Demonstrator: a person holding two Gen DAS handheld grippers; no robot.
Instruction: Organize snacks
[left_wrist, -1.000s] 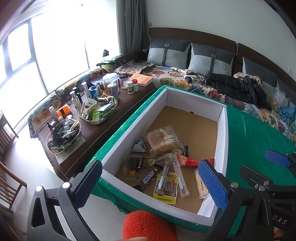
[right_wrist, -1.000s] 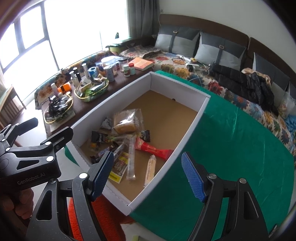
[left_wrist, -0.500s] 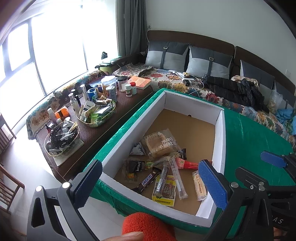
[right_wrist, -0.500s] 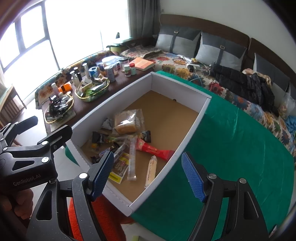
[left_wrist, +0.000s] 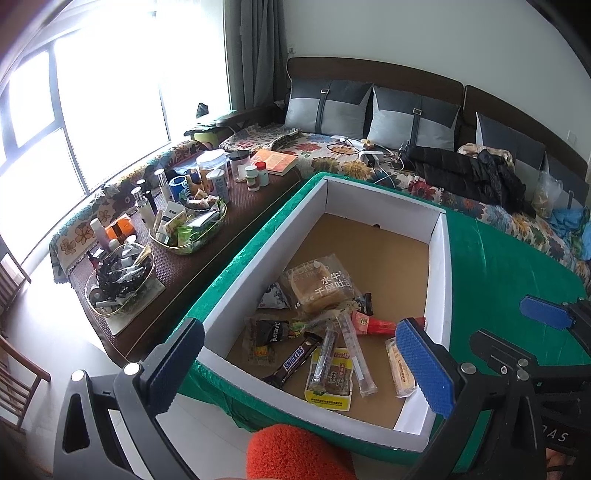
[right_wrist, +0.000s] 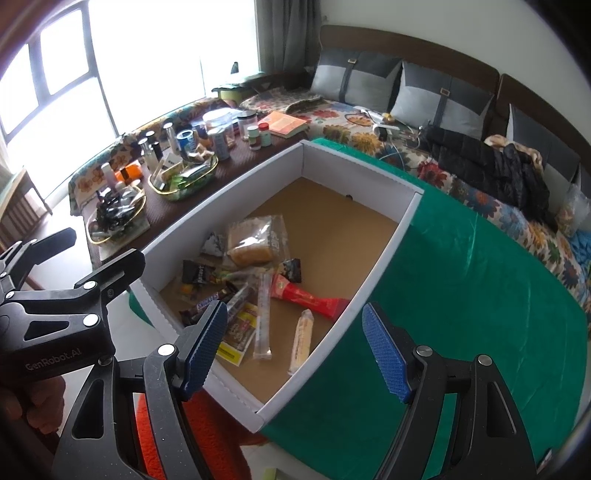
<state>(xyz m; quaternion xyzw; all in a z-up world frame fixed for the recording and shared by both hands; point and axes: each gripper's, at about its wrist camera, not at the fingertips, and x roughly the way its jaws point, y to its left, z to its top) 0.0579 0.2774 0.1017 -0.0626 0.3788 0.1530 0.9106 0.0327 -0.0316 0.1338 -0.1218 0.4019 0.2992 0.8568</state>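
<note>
Up front in the left wrist view, the left gripper (left_wrist: 299, 369) hangs with its jaws spread wide and nothing between them, above the near end of the white box (left_wrist: 439, 266). That box sits on a green cloth (left_wrist: 509, 266). Snacks lie heaped at the box's near end: a bagged bread loaf (left_wrist: 319, 286) farthest in, a Snickers bar (left_wrist: 295, 360) nearer the near wall, a yellow packet (left_wrist: 330, 380) beside it, and a red wrapper (left_wrist: 373, 325) toward the box's right wall. Beyond the box's right wall, one blue pad of the right gripper (left_wrist: 543, 314) shows.

Next, in the right wrist view, the right gripper (right_wrist: 291, 350) is likewise released and empty, poised over the box's (right_wrist: 388, 254) near right corner. Within the box, a pale stick pack (right_wrist: 303, 339) lies close to the right wall, with the red wrapper (right_wrist: 310, 299) just beyond it. Left of the box stands the left gripper's black frame (right_wrist: 55, 314).
</note>
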